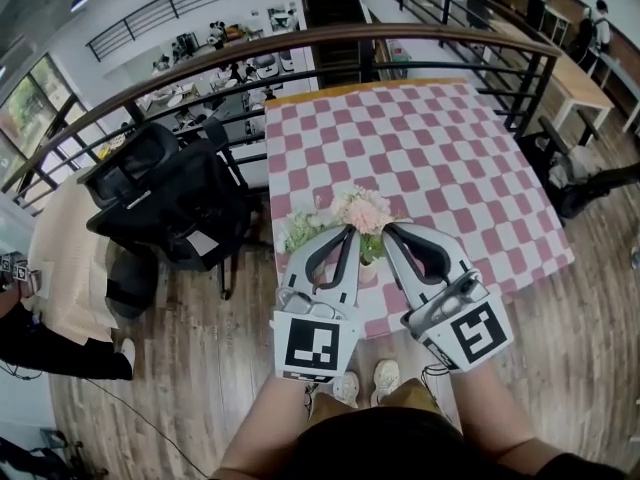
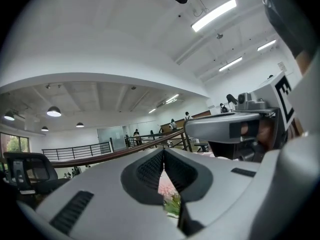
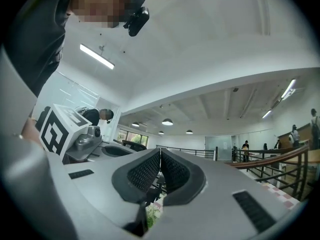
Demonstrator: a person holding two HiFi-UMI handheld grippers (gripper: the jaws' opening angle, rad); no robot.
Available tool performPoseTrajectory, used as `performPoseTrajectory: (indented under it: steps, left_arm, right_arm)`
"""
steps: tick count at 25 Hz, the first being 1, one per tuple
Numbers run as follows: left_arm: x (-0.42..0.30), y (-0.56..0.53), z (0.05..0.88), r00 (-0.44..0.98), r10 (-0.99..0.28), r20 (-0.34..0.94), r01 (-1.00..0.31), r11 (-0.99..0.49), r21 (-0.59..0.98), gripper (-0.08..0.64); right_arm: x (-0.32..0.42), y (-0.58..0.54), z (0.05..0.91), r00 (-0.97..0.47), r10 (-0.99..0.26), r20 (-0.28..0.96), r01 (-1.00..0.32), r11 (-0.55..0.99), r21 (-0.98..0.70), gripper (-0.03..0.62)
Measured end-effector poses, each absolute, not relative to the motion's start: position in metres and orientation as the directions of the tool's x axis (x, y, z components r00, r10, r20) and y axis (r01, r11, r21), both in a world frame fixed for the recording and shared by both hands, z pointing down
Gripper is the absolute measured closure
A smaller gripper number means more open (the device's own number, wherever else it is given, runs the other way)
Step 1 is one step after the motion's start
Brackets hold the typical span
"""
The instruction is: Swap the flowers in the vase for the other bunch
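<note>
A bunch of pink flowers (image 1: 362,208) stands in a small pinkish vase (image 1: 368,271) near the front edge of the pink-and-white checked table (image 1: 450,158). A white and green bunch (image 1: 298,230) lies just left of it. My left gripper (image 1: 350,231) and right gripper (image 1: 389,230) are held side by side over the flowers, both shut with nothing between the jaws. In the left gripper view the left gripper (image 2: 163,152) points level, with a pink bloom (image 2: 165,186) showing beneath its jaws. The right gripper (image 3: 160,152) has green and white blossoms (image 3: 151,213) below it.
A black office chair (image 1: 170,203) stands left of the table. A curved wooden handrail on dark bars (image 1: 300,40) runs behind the table, with a drop to a lower floor beyond. Wooden flooring (image 1: 200,368) lies under my feet (image 1: 365,380).
</note>
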State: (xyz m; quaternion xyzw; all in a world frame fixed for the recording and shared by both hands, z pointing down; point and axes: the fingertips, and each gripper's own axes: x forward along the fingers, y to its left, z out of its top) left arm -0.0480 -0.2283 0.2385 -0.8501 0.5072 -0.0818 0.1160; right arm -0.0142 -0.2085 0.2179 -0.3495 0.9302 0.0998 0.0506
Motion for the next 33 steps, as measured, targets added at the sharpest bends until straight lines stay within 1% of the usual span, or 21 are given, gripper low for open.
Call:
performPoseTrajectory:
  steps: [11, 33]
  left_arm:
    - [-0.046, -0.214, 0.215, 0.470, -0.883, -0.016, -0.839, -0.440, -0.320, 0.551]
    - [-0.049, -0.201, 0.202, 0.449, -0.891, -0.062, -0.857, -0.410, -0.312, 0.551]
  right_arm:
    - [-0.015, -0.196, 0.202, -0.749, -0.636, -0.185, -0.663, 0.722, 0.200, 0.558]
    - [-0.009, -0.182, 0.202, -0.737, -0.648, -0.194, -0.676, 0.709, 0.199, 0.558]
